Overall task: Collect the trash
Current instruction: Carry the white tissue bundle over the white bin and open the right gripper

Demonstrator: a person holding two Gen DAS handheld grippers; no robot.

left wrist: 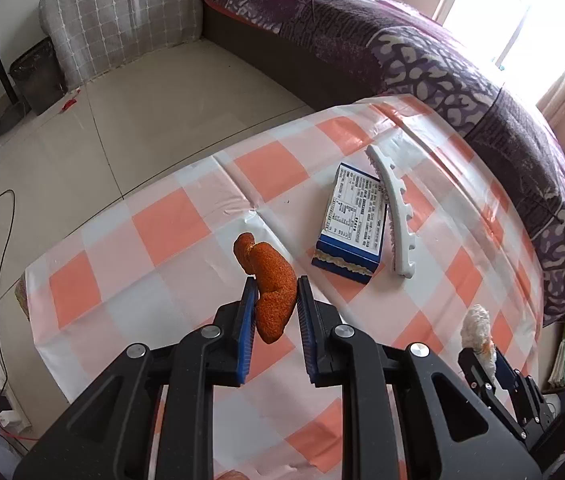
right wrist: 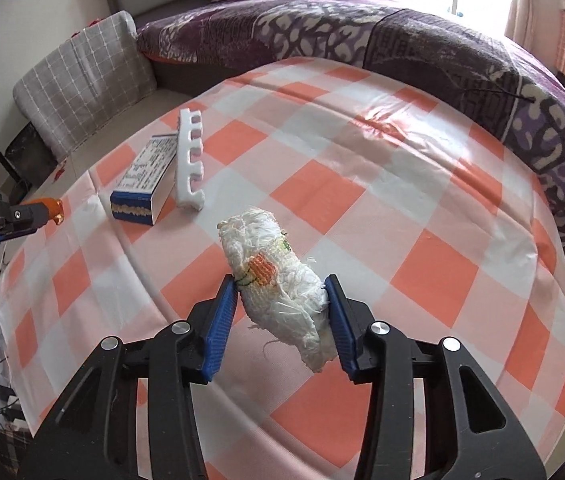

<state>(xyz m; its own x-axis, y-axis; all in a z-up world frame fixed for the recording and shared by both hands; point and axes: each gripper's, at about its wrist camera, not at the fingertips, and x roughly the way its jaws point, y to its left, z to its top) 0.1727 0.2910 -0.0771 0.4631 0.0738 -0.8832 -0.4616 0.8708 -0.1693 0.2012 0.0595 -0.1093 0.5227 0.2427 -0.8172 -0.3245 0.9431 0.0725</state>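
We hold one scrap in each gripper, both lifted clear above the checked worktop (right wrist: 402, 184).

Left gripper (left wrist: 273, 304): jaws clenched on an orange peel (left wrist: 272, 280). It looks light, dry and stiffly curled, with a pebbled skin that should grip well against the ribbed blue pads. We have it pinched across its lower middle. Its long axis runs away from the wrist and curves leftward at the far end, where a smaller lobe hooks over. We judge it brittle enough to crack if squeezed harder, so the present pinch is plenty.

Right gripper (right wrist: 282, 300): jaws clamped on a wad (right wrist: 278, 280) of white, frayed material with an orange and green printed patch. Whether it is tissue or gauze-like cloth we cannot tell. It reads as very light, soft and compressible, with loose threads hanging at the near end. It is held across its waist. Long axis slants from far-left down to near-right, the near end drooping below the right jaw. We judge a soft wad like this could slip if the grip eases, and stray fibres may snag.

Lying on the worktop, well ahead: a blue box (right wrist: 144, 178) with a white foam strip (right wrist: 190, 160) touching its side.

Bin (left wrist: 38, 74) on the floor by the grey cushion, well apart, our likely drop point.
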